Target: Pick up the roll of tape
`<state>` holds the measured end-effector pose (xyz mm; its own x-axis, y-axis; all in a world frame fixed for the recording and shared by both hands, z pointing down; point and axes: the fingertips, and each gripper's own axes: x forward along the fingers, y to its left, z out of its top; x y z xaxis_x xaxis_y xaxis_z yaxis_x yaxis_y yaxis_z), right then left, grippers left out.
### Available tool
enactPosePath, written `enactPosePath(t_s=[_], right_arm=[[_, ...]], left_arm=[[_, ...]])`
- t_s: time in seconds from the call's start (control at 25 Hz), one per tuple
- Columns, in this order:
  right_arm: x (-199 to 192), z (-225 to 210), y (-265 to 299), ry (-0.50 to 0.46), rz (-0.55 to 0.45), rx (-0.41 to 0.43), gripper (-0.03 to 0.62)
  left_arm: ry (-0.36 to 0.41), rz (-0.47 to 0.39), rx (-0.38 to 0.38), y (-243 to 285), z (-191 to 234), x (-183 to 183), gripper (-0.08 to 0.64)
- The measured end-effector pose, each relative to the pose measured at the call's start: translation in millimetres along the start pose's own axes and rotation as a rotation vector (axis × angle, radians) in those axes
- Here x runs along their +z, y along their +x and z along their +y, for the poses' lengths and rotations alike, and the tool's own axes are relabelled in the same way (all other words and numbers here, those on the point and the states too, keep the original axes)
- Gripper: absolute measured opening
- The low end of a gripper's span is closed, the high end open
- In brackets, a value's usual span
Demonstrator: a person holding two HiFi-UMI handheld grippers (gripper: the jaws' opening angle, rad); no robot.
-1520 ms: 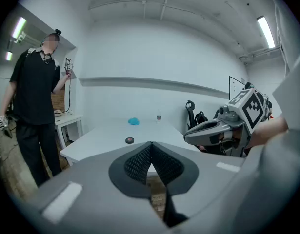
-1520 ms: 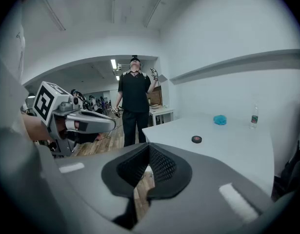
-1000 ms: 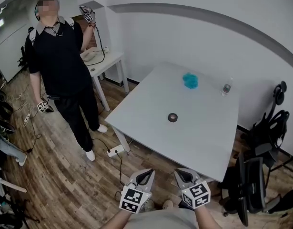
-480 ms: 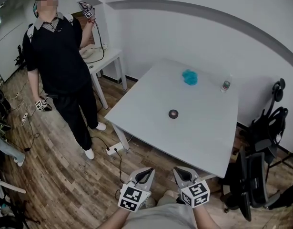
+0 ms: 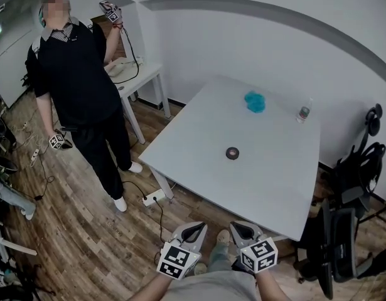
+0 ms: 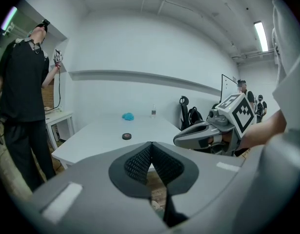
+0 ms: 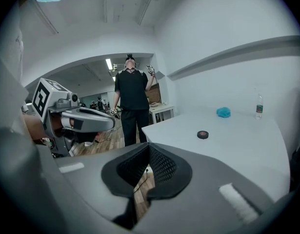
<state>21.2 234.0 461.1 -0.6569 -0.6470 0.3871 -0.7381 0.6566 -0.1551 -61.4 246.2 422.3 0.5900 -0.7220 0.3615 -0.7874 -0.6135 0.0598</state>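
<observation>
Well beyond the closed, empty left tool (image 5: 191,231) and right tool (image 5: 242,230), roll of tape (image 5: 232,153) on table (image 5: 274,174).

The left hand-held gripper (image 5: 194,227) and the right hand-held gripper (image 5: 238,227) are held low in front of the person's body, side by side and apart. Both point forward and tilt slightly downward. Each has its jaws pressed together at the tips, with nothing between them.
</observation>
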Motion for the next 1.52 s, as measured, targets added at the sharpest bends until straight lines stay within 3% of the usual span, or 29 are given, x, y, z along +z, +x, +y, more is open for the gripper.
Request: enactPosePath(t_s=[0.56,0.96,1.52], right_arm=[[60,-75,56,-0.03,-0.015,0.014,0.006],[93,-127,96,-0.054,0.011,0.082,0.006],[106,-181,118,-0.054,0.011,0.17,0.006]], left_arm=[[-0.029,0.012,-0.023,84,52,39,0.017],[-0.054,-0.012,0.023,134,86,77,0.017],[-0.064,0.008,0.11,186,97,95,0.017]])
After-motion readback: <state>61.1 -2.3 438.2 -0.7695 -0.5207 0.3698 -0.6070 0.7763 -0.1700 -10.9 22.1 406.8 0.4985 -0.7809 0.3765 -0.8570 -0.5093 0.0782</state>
